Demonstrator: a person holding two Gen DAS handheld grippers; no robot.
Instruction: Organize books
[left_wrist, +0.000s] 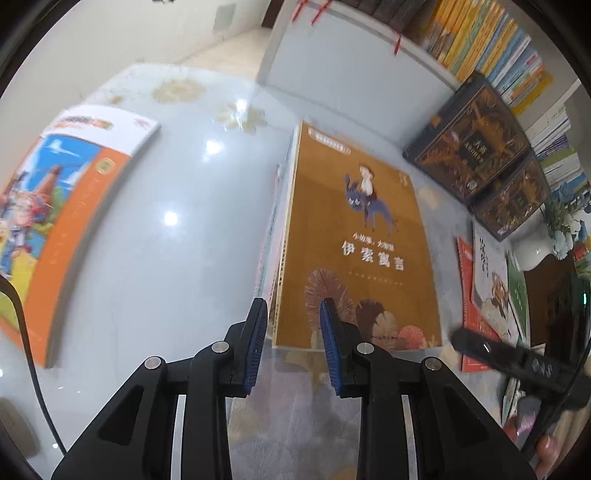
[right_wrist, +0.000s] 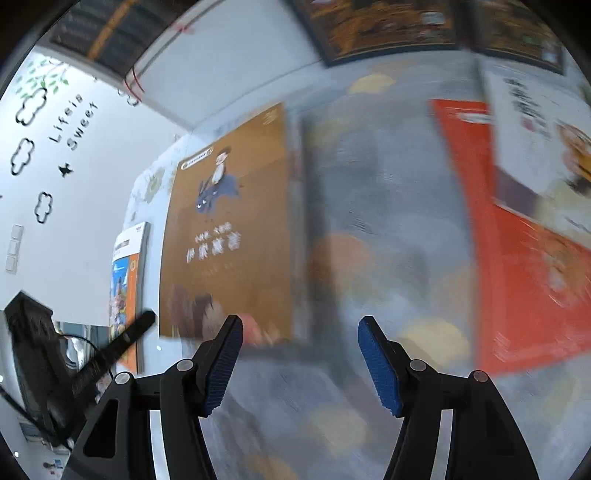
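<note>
A brown book (left_wrist: 354, 236) with a boy on a donkey on its cover lies flat on top of a small stack on the table. My left gripper (left_wrist: 293, 314) hovers at its near left corner, open, with that corner showing between the blue pads and no pad pressing on it. In the right wrist view the same brown book (right_wrist: 229, 221) lies to the left. My right gripper (right_wrist: 299, 354) is open over bare tablecloth with nothing between its fingers. A red book (right_wrist: 517, 258) with a white book (right_wrist: 535, 147) on it lies to its right.
A large orange picture book (left_wrist: 55, 221) lies at the left on the glossy table (left_wrist: 166, 221). Two dark boxed books (left_wrist: 469, 147) lean at the back right below a shelf of upright books (left_wrist: 487, 40). A white vase (left_wrist: 535, 251) stands at the right.
</note>
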